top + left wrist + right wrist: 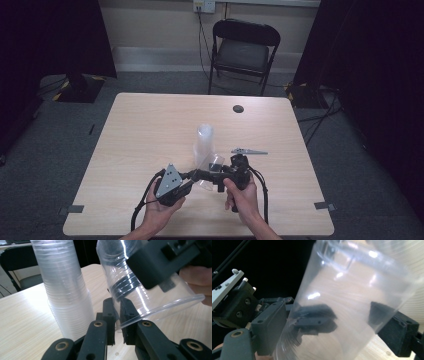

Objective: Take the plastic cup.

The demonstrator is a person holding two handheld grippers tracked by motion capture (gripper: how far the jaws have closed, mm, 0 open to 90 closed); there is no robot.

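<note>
One clear plastic cup (150, 292) is held tilted above the near part of the table (145, 125), just in front of the stack of clear cups (204, 142), between the two hand-held grippers. The left hand-held gripper (117, 315) is clenched on the cup's rim: one jaw is inside the wall and one outside, with the thin plastic pinched between the pads. The right hand-held gripper (329, 322) straddles the cup body with its jaws spread wide; the right gripper view shows one jaw on either side of the wall, and no pad pressing on it. The stack of clear cups stands upright near the table centre, rim down. Beyond the far edge of the table stands a black folding chair (243, 50).
</note>
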